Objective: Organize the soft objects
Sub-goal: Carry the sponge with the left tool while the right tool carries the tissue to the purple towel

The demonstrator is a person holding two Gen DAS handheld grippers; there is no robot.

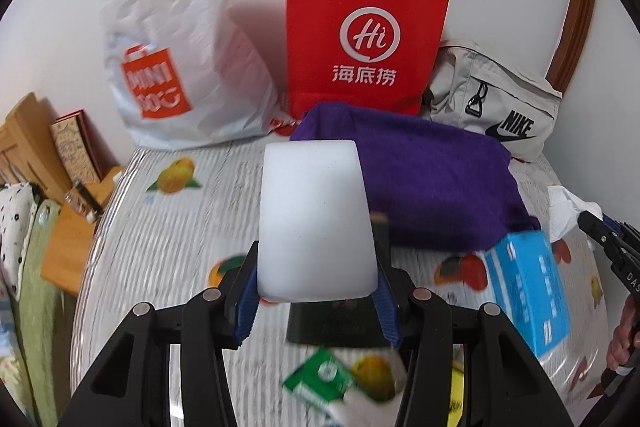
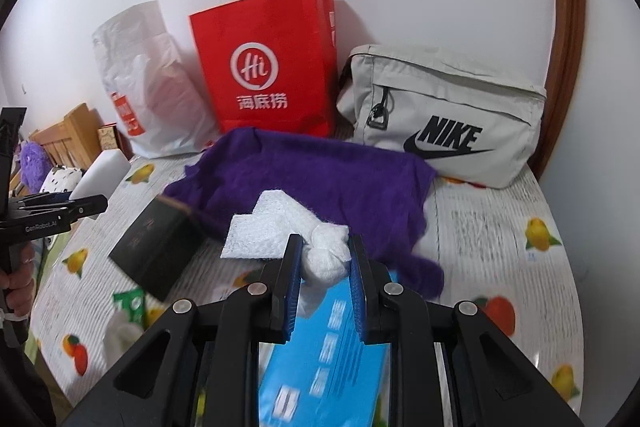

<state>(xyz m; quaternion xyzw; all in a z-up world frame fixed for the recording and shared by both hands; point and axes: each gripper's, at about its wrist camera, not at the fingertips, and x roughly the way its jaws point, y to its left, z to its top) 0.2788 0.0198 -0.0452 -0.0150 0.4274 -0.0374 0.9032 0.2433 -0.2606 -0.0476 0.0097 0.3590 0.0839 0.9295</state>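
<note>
Sorting unfinished: left gripper (image 1: 318, 301) pinches white foam block (image 1: 316, 219), right gripper (image 2: 325, 259) pinches crumpled white tissue wad (image 2: 326, 255), purple fleece cloth (image 2: 320, 179) unhandled.

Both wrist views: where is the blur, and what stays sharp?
Left wrist view: the white foam block in the left gripper is sharp, the fruit-print tablecloth smeared. Right wrist view: the light blue box is streaked, the crumpled white tissue crisp.
</note>
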